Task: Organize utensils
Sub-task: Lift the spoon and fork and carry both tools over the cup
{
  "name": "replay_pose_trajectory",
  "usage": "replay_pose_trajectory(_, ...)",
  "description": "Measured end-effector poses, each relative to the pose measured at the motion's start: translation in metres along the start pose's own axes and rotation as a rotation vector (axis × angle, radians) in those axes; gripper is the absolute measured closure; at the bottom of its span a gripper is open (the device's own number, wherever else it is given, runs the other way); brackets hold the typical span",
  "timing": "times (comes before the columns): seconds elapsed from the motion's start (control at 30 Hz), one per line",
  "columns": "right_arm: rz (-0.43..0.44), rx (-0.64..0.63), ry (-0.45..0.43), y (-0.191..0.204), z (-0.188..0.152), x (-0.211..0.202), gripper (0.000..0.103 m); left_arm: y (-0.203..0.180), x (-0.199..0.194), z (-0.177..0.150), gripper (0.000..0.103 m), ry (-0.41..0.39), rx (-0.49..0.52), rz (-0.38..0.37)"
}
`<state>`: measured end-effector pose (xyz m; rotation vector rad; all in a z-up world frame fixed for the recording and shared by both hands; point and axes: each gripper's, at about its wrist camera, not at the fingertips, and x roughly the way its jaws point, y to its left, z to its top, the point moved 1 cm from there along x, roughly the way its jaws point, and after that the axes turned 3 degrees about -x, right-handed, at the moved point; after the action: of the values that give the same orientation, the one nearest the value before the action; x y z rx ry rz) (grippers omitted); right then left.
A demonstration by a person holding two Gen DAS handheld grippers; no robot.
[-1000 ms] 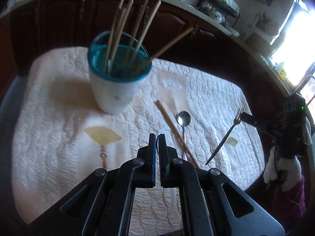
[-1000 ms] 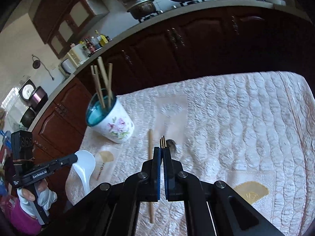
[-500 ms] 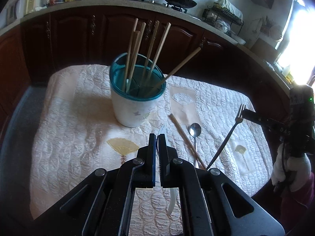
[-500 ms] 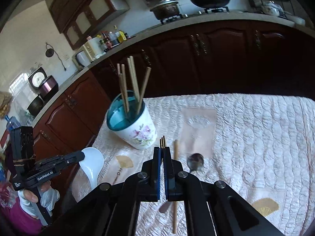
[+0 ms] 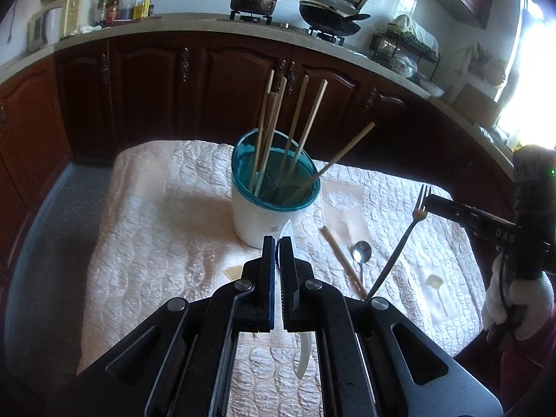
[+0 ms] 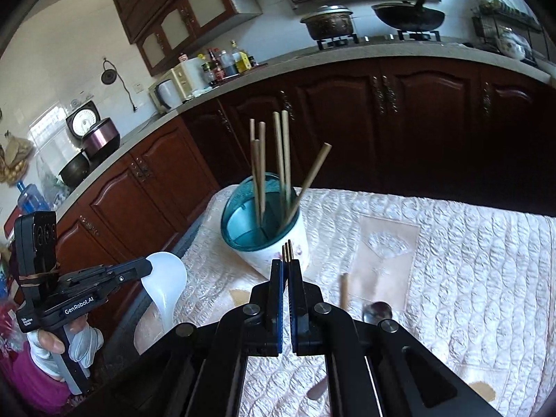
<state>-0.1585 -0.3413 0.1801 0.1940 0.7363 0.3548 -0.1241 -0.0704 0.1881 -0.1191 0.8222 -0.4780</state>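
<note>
A white holder with a teal rim [image 5: 274, 187] stands on the quilted table and holds several wooden chopsticks [image 5: 267, 128]; it also shows in the right wrist view [image 6: 264, 222]. My left gripper [image 5: 277, 243] is shut on a white plastic spoon [image 6: 165, 285], held above the table short of the holder. My right gripper [image 6: 287, 266] is shut on a metal fork [image 5: 405, 239], tines up, to the holder's right. A loose chopstick [image 5: 342, 260] and a metal spoon [image 5: 361, 255] lie on the cloth.
The table has a cream quilted cloth [image 5: 156, 229] with its edges near dark wooden cabinets [image 5: 215, 83]. A counter behind carries a pot and a wok on a stove [image 6: 371, 21], bottles and appliances.
Both grippers have risen and pulled back from the table, still holding the white spoon and the fork. The holder now sits further off in both views.
</note>
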Motion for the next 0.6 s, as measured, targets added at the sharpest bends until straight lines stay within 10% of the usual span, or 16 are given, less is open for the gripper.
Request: replay_pose_trajectory(0.6, 0.007, -0.045, -0.021, 0.015, 0.021, 0.008, 0.101, 0.012, -0.011, 0.025, 0.102, -0.055, -0.018, 0.018)
